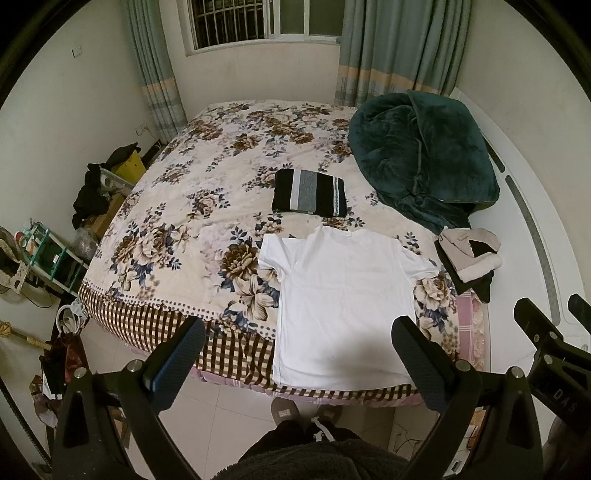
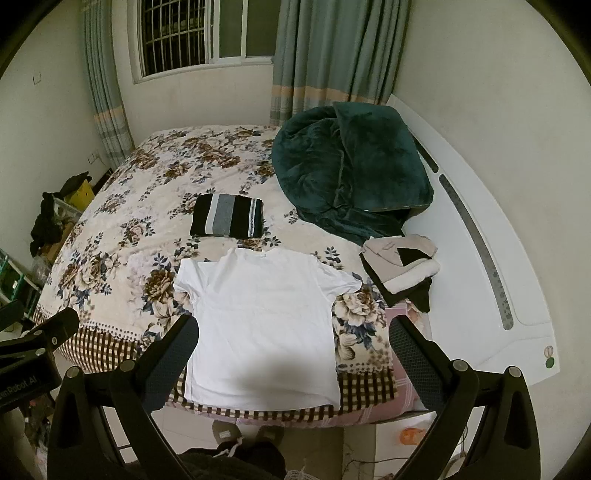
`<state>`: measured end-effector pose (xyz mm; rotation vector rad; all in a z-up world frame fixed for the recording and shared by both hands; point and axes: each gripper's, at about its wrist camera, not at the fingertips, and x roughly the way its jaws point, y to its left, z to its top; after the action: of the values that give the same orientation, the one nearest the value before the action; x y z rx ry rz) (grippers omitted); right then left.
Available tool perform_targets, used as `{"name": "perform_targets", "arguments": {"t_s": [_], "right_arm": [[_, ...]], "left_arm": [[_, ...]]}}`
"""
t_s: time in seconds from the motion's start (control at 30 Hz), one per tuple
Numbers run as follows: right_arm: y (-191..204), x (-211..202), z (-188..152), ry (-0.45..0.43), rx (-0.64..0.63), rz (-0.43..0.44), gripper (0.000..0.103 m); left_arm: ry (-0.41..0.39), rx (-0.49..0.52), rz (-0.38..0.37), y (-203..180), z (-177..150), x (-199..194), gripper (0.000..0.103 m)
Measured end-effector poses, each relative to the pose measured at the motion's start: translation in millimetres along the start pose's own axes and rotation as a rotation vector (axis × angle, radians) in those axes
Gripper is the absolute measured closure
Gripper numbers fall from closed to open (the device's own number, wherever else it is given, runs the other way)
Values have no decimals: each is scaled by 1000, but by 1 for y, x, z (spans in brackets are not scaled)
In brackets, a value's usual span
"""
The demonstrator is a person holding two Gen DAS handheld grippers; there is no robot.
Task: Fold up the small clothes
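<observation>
Bedroom in a home. You face a bed point(image 1: 177, 221) under a floral cover filling mid-frame; a barred window point(image 1: 258, 22) and green curtains point(image 1: 391, 48) sit at the top; a dark green duvet point(image 1: 421, 155) is heaped at upper right; folded clothes point(image 1: 469, 254) lie at right; cluttered shelves point(image 1: 48, 254) stand at left.

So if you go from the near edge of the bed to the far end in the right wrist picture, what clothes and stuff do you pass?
White T-shirt → striped folded garment → window. The dark green blanket lies off to the right.
</observation>
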<state>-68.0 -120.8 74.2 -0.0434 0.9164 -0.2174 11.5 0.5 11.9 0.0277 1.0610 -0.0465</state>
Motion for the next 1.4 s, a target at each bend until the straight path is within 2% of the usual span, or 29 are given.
{"name": "perform_targets", "arguments": {"t_s": [0.2, 0.33, 0.4, 0.5, 0.7, 0.87, 0.93, 1.0, 1.07, 1.1, 1.17, 1.27, 1.4], "right_arm": [[0, 0, -1, 0, 1, -1, 0], [5, 7, 9, 9, 15, -4, 0], [5, 21, 12, 17, 44, -4, 0], [-3, 56, 12, 39, 93, -15, 0], [-69, 204, -13, 193, 335, -7, 0], [-144, 353, -44, 299, 544, -24, 0], [-176, 417, -60, 334, 644, 15, 0], [-206, 484, -77, 363, 759, 66, 8], [-233, 549, -95, 405, 893, 135, 32], [-244, 579, -105, 419, 957, 156, 36], [-264, 634, -122, 420, 1089, 206, 38], [-278, 700, -142, 419, 1201, 257, 38], [-292, 757, -159, 401, 1292, 305, 38]], "left_arm": [[-1, 0, -3, 0, -2, 0, 0], [10, 1, -5, -6, 17, 3, 0], [-3, 6, 10, -8, 25, 12, 0], [-23, 17, 35, -6, 37, 51, 0], [12, 65, 115, -21, 52, 177, 0], [160, 46, 171, -49, 60, 307, 0], [204, 32, 206, -63, 59, 359, 0], [246, 28, 242, -67, 56, 398, 0], [297, -2, 260, -71, 53, 443, 0], [324, -20, 267, -71, 52, 462, 0], [374, -60, 268, -72, 47, 504, 0], [422, -91, 285, -74, 40, 554, 0], [460, -126, 264, -77, 37, 599, 0]]}}
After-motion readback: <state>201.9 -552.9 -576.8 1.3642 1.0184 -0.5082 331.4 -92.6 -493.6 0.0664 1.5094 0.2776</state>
